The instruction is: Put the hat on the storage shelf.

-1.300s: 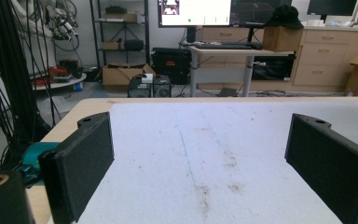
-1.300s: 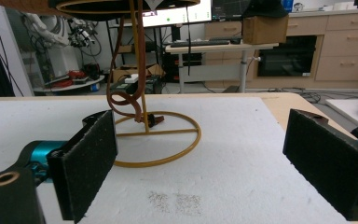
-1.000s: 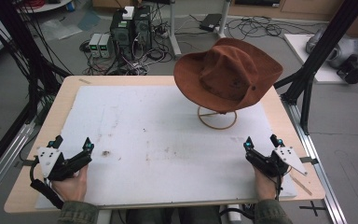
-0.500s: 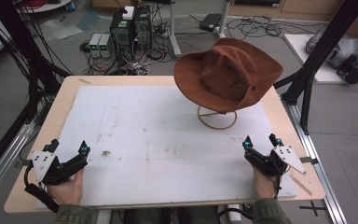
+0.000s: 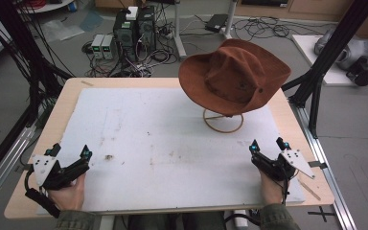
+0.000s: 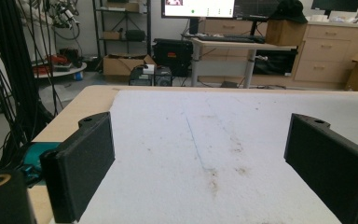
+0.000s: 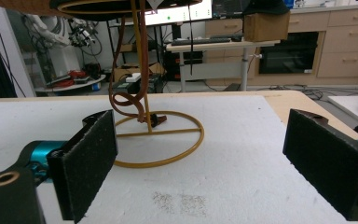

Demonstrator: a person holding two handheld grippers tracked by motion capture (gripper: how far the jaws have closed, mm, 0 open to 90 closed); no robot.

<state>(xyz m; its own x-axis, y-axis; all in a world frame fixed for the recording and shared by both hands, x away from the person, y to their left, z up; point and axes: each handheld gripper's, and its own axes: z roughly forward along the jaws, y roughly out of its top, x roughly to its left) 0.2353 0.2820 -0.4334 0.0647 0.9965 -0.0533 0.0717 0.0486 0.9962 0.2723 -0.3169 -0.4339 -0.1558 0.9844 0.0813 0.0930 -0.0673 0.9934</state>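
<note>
Brown felt-like cloth makes up the wide-brimmed hat [image 5: 235, 75], which sits tilted on a thin yellow wire stand [image 5: 223, 121] toward the far right of the white mat [image 5: 163, 139]. No brand, label or readable writing can be made out on the hat, the stand or the grippers; a screen beyond the table is too small to read. The hat has a dented crown, small eyelets on its side and a curled brim, and from the right gripper view a brown cord [image 7: 129, 84] hangs from under the brim, looping down beside the stand's upright rod to the ring base [image 7: 161, 140].

Nearer than the hat, at the mat's right front edge, the right gripper [image 5: 268, 145] rests in the person's hand with its jaws spread wide and nothing between them. Its own view shows the two black pads [image 7: 91, 158] well apart, the stand's ring just ahead between them.

Well to the left of the hat, at the mat's left front corner, the left gripper [image 5: 69, 152] is also released, jaws wide apart and empty, pointing across bare mat.

Between the hat and both grippers the mat lies open, marked by a few faint brown stains [image 5: 109, 156]. The wooden table [image 5: 57, 108] rim shows as a narrow border around the mat on every side
</note>
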